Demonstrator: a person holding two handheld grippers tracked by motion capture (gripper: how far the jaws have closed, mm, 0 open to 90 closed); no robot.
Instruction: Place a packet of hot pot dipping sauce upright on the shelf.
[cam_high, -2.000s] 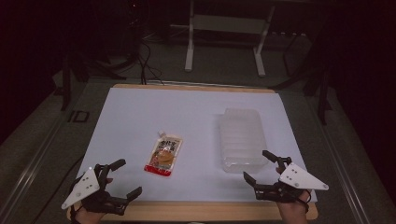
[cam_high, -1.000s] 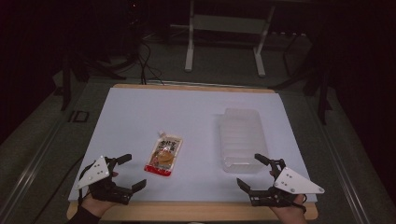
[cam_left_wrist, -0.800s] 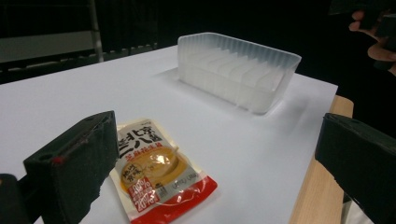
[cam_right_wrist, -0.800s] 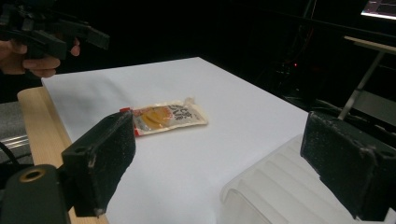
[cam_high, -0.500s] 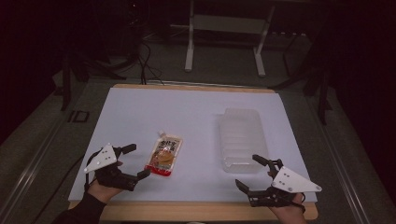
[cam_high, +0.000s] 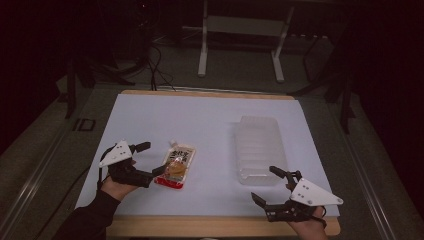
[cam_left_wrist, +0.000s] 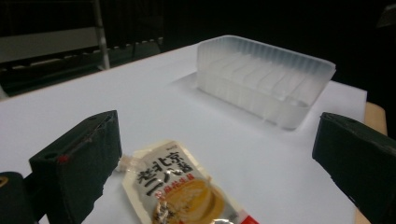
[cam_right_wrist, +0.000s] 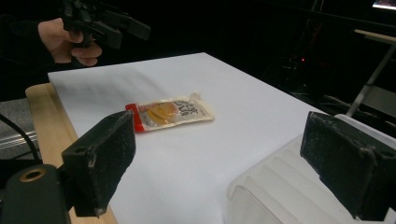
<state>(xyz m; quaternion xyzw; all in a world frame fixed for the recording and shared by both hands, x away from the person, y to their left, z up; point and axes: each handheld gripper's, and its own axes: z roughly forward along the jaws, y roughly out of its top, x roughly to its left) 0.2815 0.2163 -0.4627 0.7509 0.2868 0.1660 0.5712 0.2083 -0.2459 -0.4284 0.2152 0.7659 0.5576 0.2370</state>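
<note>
Lay flat on the white worktop (cam_high: 210, 120), lower left of centre in the high view: a sauce pouch (cam_high: 176, 167), off-white in its upper part with dark printed characters, an orange-yellow picture across the middle, and a red band along the end nearer the bottom of the frame. Showed a small spout or nozzle at the upper end, tilted a little toward the upper left. Appeared soft and slightly wrinkled in the left gripper view, low and centre between the two black jaws. Seen in the right gripper view left of centre, red band toward the left.

Left claw (cam_high: 152, 160) at the lower left of the high view, released, jaws spread wide, lower jaw tip just beside or touching the pouch's left edge; contact could not be told. Right claw (cam_high: 270, 185) at the lower right, also released, jaws wide apart, gripping nothing, just below the clear plastic tray (cam_high: 260, 147).

Tray ribbed, translucent, rectangular, right of centre, well apart from the pouch.

Worktop covered by a white sheet, with a pale wooden edge (cam_high: 220, 227) along the bottom of the frame. Beyond, a dark room: grey floor, cables at the upper left, a white metal stand (cam_high: 240, 25) at the top centre.
</note>
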